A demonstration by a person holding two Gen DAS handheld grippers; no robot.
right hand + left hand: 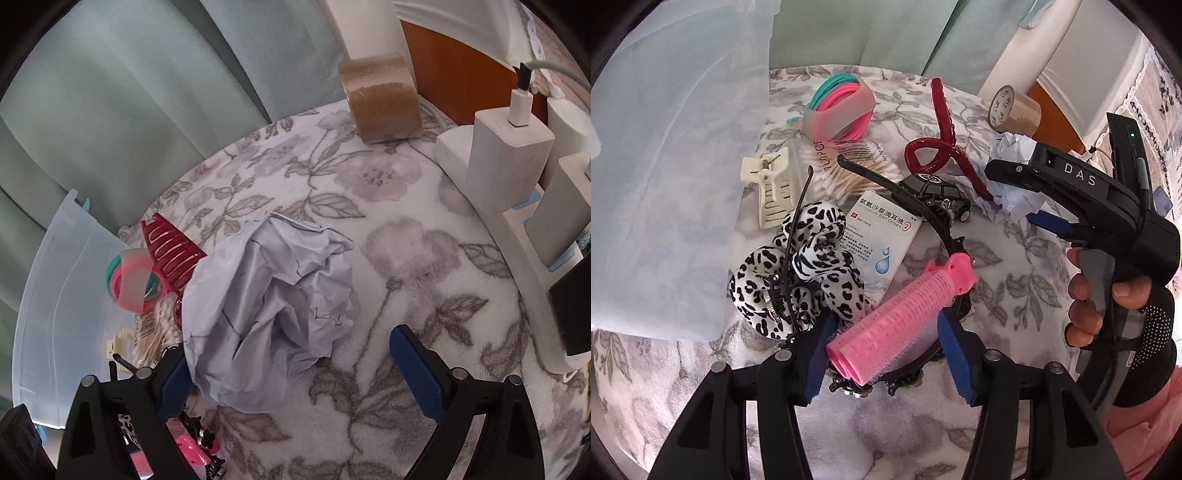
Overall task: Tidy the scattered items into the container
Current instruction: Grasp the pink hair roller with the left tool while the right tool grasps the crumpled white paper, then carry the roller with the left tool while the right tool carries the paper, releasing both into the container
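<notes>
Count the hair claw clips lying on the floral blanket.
2: a cream claw clip by the translucent container, and a dark red claw clip behind the toy car. Others may be hidden under clutter.

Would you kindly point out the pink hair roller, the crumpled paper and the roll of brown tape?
pink hair roller (901, 314), left wrist view, middle of its ribbed barrel.
crumpled paper (273, 310), right wrist view, centre of the wad.
roll of brown tape (380, 99), right wrist view, outer band.
</notes>
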